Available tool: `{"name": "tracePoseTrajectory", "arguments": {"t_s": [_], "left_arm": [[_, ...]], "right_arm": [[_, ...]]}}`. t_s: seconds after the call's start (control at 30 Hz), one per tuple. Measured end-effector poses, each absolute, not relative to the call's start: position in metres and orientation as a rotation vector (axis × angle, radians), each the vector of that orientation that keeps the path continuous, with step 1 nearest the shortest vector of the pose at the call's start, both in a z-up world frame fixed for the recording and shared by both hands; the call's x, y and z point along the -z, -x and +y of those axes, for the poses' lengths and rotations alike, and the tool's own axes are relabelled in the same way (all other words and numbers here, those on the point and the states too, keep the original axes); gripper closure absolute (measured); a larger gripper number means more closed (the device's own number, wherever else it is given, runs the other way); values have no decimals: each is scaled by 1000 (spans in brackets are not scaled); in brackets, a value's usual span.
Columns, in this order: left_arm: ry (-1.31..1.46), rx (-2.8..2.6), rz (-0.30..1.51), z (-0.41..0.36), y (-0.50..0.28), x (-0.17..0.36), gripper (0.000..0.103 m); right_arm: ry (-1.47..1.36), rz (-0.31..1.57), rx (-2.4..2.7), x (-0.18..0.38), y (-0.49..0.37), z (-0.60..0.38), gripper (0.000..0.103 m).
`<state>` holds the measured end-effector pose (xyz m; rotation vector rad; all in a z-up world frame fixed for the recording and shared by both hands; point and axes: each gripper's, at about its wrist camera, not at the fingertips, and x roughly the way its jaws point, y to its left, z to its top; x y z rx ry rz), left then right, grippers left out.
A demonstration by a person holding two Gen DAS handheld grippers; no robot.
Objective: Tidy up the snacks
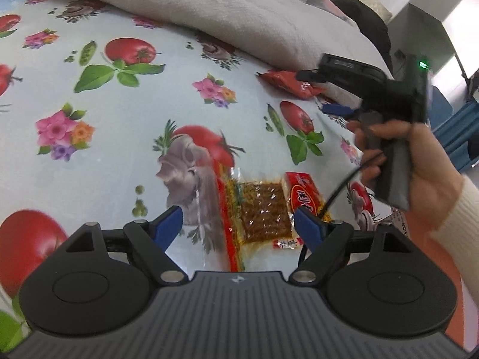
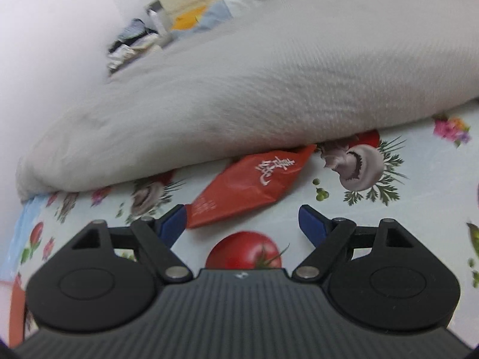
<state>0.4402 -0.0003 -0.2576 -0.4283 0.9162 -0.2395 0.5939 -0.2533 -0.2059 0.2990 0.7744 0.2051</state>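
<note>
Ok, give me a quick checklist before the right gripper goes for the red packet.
1. Right gripper open: ok, fingers spread wide.
2. Nothing held in it: ok.
3. Red packet lined up ahead: ok, but it lies slanted, its near end by the left finger.
4. Packet free to lift: cannot tell, its far tip sits at the blanket edge.
5. Left gripper out of the way: ok, open over the clear packet.
6. Cable clear: cannot tell, it hangs near the left gripper's finger.
</note>
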Motion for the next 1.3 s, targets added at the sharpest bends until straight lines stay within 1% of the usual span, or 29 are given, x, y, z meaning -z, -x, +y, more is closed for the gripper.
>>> {"name": "tracePoseTrajectory", "arguments": {"t_s": [0.2, 0.27, 0.3, 0.37, 0.43, 0.47, 0.5, 0.53, 0.57, 0.6, 0.63, 0.67, 0.73, 0.83, 1.03, 1.3], "left_arm": [[374, 227, 909, -6, -452, 258, 20], [336, 213, 908, -10, -453, 257, 23], [311, 199, 905, -13, -452, 257, 29], [270, 186, 894, -14, -448, 259, 36], [274, 159, 888, -11, -446, 259, 50], [282, 154, 890, -10, -445, 259, 56], [298, 157, 895, -8, -445, 260, 70], [311, 157, 897, -6, -445, 260, 77], [312, 155, 893, -5, -444, 261, 79], [307, 151, 891, -4, -443, 261, 86], [318, 151, 894, -3, -443, 262, 96], [345, 157, 904, 0, -443, 263, 98], [368, 157, 904, 3, -440, 263, 101], [382, 153, 903, 6, -436, 262, 102], [402, 131, 887, 17, -417, 253, 103], [396, 80, 884, 32, -373, 239, 103]], "right_arm": [[-234, 793, -164, 216, -620, -240, 20], [-214, 776, -133, 218, -626, -239, 18], [-200, 770, -126, 219, -628, -237, 16], [-174, 762, -139, 221, -631, -232, 16], [-147, 753, -145, 222, -632, -228, 16], [-156, 754, -150, 222, -632, -227, 17], [-163, 754, -158, 221, -631, -226, 22], [-152, 755, -157, 220, -631, -224, 28], [-137, 755, -153, 219, -630, -222, 36], [-126, 756, -149, 218, -631, -221, 54], [-115, 760, -146, 218, -631, -221, 71], [-107, 765, -151, 218, -629, -221, 75], [-97, 761, -158, 216, -628, -218, 83], [-122, 767, -170, 213, -621, -220, 87], [-122, 756, -170, 199, -588, -226, 90], [-118, 761, -164, 172, -537, -231, 91]]}}
